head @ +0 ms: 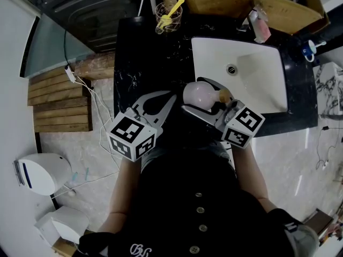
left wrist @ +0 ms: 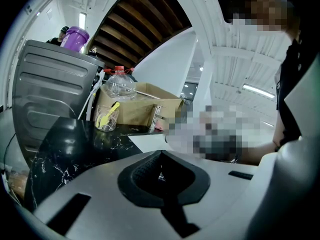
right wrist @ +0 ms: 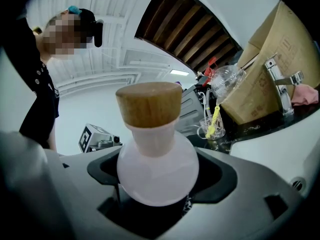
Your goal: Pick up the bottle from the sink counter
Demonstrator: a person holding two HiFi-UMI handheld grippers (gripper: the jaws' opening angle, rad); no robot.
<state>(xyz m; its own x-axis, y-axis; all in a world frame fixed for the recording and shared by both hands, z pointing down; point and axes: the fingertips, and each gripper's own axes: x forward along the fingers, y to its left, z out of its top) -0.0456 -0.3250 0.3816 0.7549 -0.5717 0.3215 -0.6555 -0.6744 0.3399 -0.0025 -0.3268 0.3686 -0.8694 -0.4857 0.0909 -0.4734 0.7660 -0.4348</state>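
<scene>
Round pale-pink bottle with a wooden cap (head: 197, 93), the only one visible, sits clamped in the right gripper (right wrist: 159, 180) at the front edge of the single black marbled counter (head: 134, 63) and its one white sink (head: 260, 76). The left gripper (head: 169, 100) is closed and empty. The bottle's base is hidden.
</scene>
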